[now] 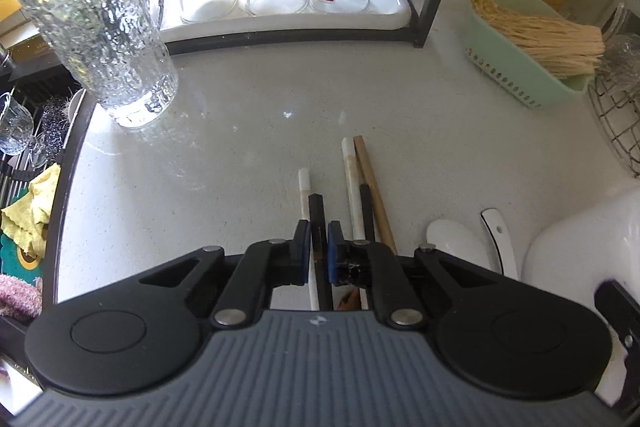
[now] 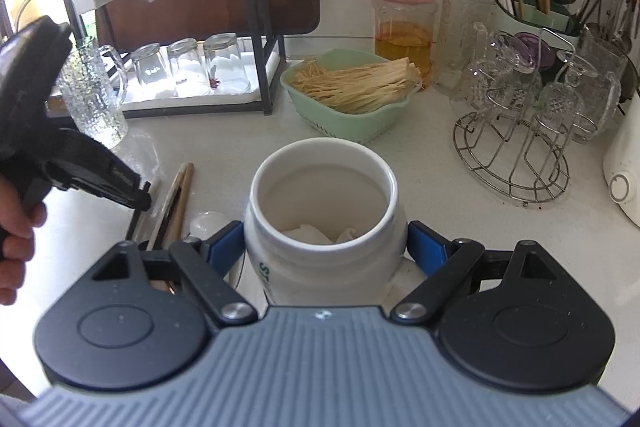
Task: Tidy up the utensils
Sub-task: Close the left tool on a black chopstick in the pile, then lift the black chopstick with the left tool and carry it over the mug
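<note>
L hand-held gripper [image 1: 319, 247] nearly shut on one black chopstick [image 1: 317, 223] lying on the desk [image 1: 248, 131] w/ the other chopsticks [image 1: 362, 195]. R hand-held gripper [image 2: 326, 247] clamps the white jar [image 2: 324, 211], jaws wide round its body. Risk: thin stick could swivel or slip when lifted, or drag the white chopstick [image 1: 305, 195] touching it; jar mouth may be missed

The left tool [image 1: 319, 243] points steeply down, jaws nearly closed — the right tool [image 2: 326, 247] stands spread wide.
</note>
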Demonstrator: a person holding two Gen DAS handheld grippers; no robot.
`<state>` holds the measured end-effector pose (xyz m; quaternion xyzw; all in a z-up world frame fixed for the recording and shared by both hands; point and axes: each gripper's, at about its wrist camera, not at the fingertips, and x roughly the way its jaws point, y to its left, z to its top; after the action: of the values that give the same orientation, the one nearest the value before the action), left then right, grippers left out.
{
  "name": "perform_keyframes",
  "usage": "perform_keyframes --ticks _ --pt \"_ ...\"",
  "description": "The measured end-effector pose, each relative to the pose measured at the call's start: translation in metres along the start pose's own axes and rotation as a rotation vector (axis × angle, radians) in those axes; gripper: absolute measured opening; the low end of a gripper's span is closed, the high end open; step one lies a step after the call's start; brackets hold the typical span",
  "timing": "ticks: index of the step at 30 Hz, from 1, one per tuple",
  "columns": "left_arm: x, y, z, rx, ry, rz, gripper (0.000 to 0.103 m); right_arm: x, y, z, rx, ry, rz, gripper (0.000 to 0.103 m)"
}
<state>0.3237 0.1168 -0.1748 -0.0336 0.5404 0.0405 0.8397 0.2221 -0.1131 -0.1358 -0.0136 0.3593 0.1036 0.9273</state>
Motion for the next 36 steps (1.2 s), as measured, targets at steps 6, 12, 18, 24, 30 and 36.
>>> perform_keyframes --ticks 6,12,18,24,30,36 --pt "-0.011 -0.005 -0.009 -0.069 -0.012 -0.001 0.009 -0.001 -0.006 -0.001 -0.042 0.000 0.048 0.089" --pt "-0.026 -0.016 -0.020 -0.101 -0.023 0.002 0.009 0.001 -0.012 0.001 -0.060 -0.003 0.092 0.089" --pt "-0.043 -0.019 -0.029 -0.130 -0.049 0.013 0.009 0.000 -0.012 -0.002 -0.099 -0.021 0.110 0.090" --pt "-0.061 -0.017 -0.034 -0.160 -0.066 0.002 0.009 0.000 -0.014 -0.003 -0.111 -0.032 0.131 0.090" --pt "-0.079 -0.012 -0.041 -0.209 -0.080 -0.028 0.008 0.000 -0.015 -0.004 -0.133 -0.034 0.143 0.090" --pt "-0.105 -0.009 -0.043 -0.229 -0.108 -0.062 0.008 0.000 -0.014 -0.004 -0.149 -0.035 0.147 0.090"
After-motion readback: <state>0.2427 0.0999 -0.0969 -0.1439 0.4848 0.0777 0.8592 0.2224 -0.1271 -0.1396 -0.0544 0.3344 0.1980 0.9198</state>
